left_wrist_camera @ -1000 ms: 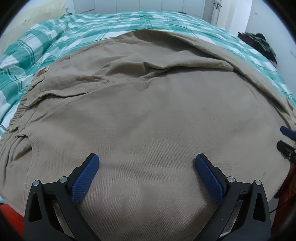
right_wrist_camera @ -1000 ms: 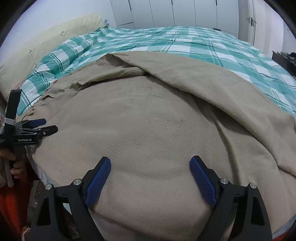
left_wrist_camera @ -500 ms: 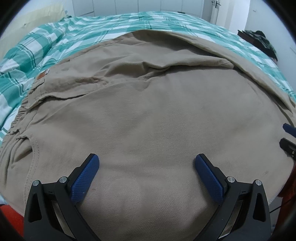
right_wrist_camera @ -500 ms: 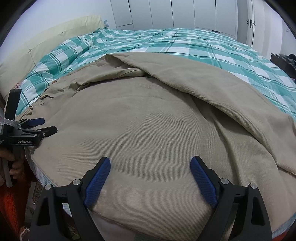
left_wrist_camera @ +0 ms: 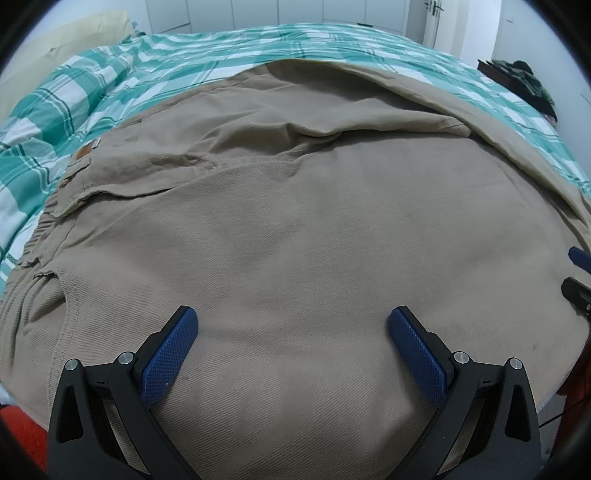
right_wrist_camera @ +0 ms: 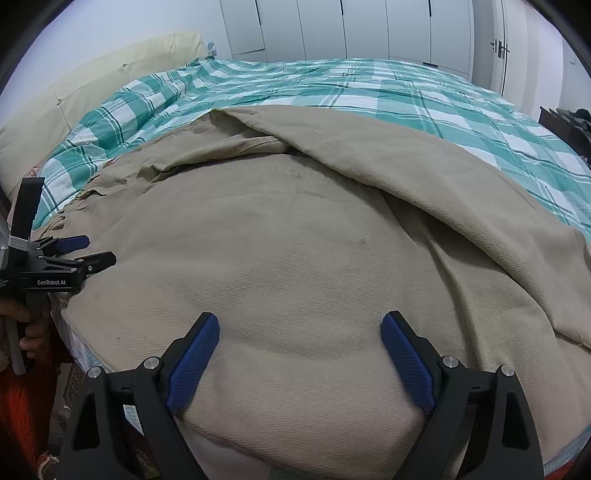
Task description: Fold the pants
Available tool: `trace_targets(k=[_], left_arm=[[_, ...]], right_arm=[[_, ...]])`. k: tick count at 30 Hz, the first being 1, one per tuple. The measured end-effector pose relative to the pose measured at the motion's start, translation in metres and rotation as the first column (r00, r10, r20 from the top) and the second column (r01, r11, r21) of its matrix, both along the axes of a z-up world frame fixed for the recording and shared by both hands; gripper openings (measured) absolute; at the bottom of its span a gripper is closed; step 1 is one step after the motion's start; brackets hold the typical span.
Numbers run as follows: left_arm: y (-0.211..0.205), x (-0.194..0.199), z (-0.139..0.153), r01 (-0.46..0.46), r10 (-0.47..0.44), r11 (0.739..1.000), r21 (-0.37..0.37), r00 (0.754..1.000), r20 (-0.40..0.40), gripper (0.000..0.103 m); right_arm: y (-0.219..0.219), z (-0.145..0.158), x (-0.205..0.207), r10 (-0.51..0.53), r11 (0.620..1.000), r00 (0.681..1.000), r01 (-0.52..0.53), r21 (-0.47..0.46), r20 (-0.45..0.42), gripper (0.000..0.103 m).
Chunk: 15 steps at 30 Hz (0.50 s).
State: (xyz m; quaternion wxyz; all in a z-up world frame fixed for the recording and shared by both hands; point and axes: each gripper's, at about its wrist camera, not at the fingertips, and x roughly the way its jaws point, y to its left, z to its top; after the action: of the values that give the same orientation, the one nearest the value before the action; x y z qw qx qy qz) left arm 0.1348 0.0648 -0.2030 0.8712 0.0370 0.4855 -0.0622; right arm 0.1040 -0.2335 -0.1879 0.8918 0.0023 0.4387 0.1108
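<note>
Khaki pants (left_wrist_camera: 303, 236) lie spread across a bed covered by a green-and-white plaid bedspread (left_wrist_camera: 155, 62), filling the field ahead of both tools. Left gripper (left_wrist_camera: 291, 317): jaws wide apart, blue-padded fingers (left_wrist_camera: 168, 360) angled down over the cloth with nothing pinched between them; whether the pads touch the fabric cannot be told. Ahead and to its left lie the waistband, a pocket flap and a small brown label (left_wrist_camera: 84, 151); straight ahead the seat bunches into a crease; ahead to its right one leg lies folded diagonally over the other. At its far right the tips of the other tool are seen at the cloth's edge. Right gripper (right_wrist_camera: 299, 321): jaws likewise wide apart over the near edge of the pants (right_wrist_camera: 295, 258), empty between the fingers (right_wrist_camera: 192, 358). Ahead of it and to its right the upper leg runs as a broad diagonal fold. To its left the left gripper (right_wrist_camera: 99, 250) is seen from the side, held by a hand (right_wrist_camera: 26, 325), its tips at the fabric's border. Beyond both tools: a cream headboard (right_wrist_camera: 96, 88) at far left, white wardrobe doors (right_wrist_camera: 369, 29) behind the bed, and a dark garment (left_wrist_camera: 524, 79) on furniture at far right
</note>
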Motion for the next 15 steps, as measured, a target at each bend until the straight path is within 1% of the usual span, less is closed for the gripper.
trace_targets(k=[15], left_arm=[[0.0, 0.0, 0.0, 0.001, -0.001, 1.0, -0.001, 1.0, -0.001, 0.102]], right_arm=[[0.0, 0.0019, 0.0029, -0.01, 1.0, 1.0, 0.01, 0.0, -0.005, 0.09]])
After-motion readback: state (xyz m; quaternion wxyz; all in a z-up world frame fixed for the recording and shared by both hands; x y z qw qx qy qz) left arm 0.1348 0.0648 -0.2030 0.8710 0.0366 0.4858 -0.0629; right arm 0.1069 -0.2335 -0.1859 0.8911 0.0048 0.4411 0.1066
